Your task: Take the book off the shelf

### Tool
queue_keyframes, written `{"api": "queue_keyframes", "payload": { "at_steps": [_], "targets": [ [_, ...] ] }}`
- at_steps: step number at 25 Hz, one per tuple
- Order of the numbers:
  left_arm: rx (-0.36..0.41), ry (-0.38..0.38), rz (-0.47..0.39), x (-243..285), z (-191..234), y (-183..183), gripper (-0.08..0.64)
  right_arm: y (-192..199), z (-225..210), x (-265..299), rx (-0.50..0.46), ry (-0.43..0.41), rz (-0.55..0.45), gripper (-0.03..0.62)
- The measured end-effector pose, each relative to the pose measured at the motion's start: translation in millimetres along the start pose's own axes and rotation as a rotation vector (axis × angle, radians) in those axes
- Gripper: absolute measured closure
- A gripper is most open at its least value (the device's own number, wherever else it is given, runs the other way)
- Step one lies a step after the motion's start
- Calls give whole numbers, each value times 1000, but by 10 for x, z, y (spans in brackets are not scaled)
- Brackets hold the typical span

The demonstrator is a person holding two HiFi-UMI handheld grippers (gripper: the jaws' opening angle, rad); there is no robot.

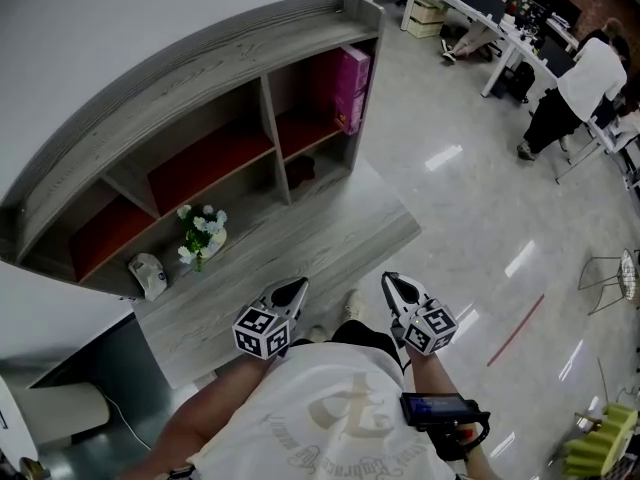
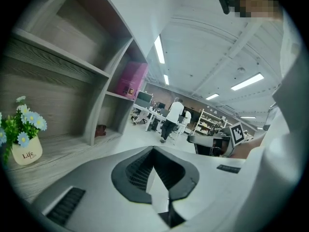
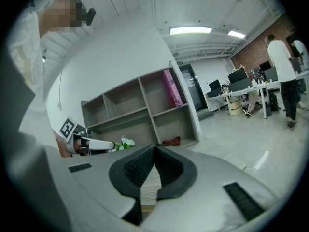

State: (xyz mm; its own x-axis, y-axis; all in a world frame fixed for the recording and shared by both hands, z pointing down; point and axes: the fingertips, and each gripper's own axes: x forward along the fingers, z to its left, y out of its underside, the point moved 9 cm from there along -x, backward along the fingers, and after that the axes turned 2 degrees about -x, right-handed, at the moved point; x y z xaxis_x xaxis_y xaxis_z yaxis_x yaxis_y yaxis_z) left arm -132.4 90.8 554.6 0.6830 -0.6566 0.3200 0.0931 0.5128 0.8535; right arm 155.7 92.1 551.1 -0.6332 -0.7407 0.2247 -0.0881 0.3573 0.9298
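the book [image 1: 352, 86] is untouched in the far right compartment of the shelf [image 1: 180, 73]. my left gripper [image 1: 297, 286] and right gripper [image 1: 390, 280]: jaws pressed together, empty. approach, grasp and withdrawal remain.

The room is evenly bright under long ceiling tubes [image 2: 159, 50] near twelve o'clock in both gripper views. They throw white glare streaks on the polished floor [image 1: 443, 156] from one to four o'clock in the head view, while the shelf [image 1: 200, 98] holds only soft shadow in its recesses. Both gripper views bulge like a fisheye inside a black rim, and look slightly soft at six o'clock.
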Motion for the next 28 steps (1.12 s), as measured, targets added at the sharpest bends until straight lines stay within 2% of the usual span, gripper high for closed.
{"api": "queue_keyframes", "payload": {
  "at_steps": [5, 20, 28],
  "targets": [
    [-3, -22, -20, 56, 104, -87, 558, -102, -63, 144, -21, -21, 12, 589],
    [-20, -40, -40, 561, 234, -379, 558, -483, -617, 544, -48, -33, 19, 589],
    [-25, -79, -55, 674, 353, -508, 558, -631, -837, 840, -65, -69, 28, 588]
  ]
}}
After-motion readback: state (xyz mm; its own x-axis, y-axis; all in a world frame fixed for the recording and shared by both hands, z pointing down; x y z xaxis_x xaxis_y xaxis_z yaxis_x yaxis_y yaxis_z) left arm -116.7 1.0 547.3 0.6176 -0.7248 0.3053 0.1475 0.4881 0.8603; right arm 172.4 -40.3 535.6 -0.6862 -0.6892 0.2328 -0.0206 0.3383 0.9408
